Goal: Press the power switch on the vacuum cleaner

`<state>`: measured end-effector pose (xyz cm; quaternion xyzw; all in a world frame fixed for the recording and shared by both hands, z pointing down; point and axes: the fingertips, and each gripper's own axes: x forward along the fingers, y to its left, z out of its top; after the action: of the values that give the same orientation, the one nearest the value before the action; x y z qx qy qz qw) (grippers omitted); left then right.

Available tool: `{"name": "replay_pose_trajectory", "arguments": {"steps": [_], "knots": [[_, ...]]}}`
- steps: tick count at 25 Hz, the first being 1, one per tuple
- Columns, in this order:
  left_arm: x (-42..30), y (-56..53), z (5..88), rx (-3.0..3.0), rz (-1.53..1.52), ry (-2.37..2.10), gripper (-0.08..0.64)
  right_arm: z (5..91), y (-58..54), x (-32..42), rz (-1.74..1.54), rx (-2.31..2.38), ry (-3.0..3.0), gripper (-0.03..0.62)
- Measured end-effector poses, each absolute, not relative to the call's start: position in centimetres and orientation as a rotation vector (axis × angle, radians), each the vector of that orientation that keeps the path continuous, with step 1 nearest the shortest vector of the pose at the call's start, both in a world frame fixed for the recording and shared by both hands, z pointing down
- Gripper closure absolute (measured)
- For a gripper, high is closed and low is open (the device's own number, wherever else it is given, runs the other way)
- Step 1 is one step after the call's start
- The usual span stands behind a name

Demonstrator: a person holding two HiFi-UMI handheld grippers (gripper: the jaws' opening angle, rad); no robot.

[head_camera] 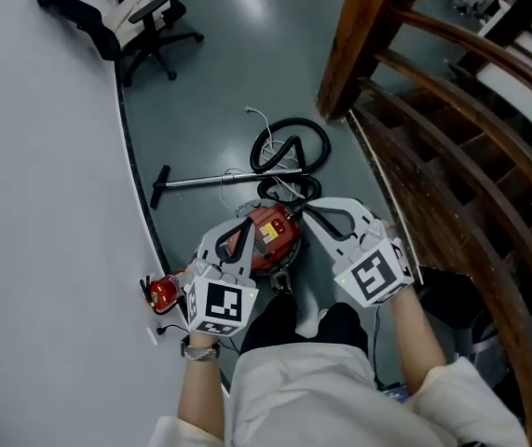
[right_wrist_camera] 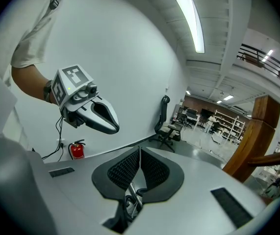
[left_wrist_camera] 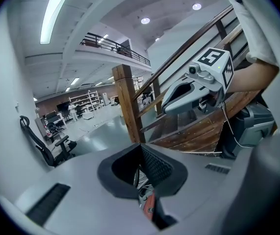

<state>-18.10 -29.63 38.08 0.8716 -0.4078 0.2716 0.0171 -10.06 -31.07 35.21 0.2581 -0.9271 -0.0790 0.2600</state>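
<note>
Two hand-held grippers, side by side and low over a grey floor [head_camera: 247,63]. Left gripper [head_camera: 235,234] with jaws closed together, pads meeting edge to edge, nothing pinched between them. Right gripper [head_camera: 314,209] likewise closed and empty. Directly beneath and between the two, on the floor: the vacuum cleaner [head_camera: 275,231], a red canister body. Left gripper's tips over the canister's left flank in the head view; contact or clearance not to be judged. Right gripper's tips just beside the canister's upper right edge. In the left gripper view, a sliver of the red body just below the closed jaws. Beyond the canister, away from the person, a black hose [head_camera: 291,145] coiled in a loop, and a metal wand [head_camera: 219,181] flat on the floor, stretching leftward. Power switch too small to pick out. Left of the left gripper, against the white wall [head_camera: 42,203], a small red fire extinguisher [head_camera: 161,292]. Farther off, a black office chair [head_camera: 149,21]. To the right, a wooden staircase [head_camera: 452,128] with a heavy newel post.
</note>
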Motion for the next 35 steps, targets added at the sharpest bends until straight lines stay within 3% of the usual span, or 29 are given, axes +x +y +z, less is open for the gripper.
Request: {"name": "replay_pose_trajectory", "arguments": {"steps": [13,35], "knots": [[-19.6,-32.2,47.7,2.641,0.899,-1.156,0.561,46.2,-32.9,-11.6,-0.108,0.722,-2.431,0.561],[-15.6,-33.3,64.6,2.578,0.922,-0.905,0.538,60.9,-33.7,-9.7,0.144,0.840,-2.383,0.561]]}}
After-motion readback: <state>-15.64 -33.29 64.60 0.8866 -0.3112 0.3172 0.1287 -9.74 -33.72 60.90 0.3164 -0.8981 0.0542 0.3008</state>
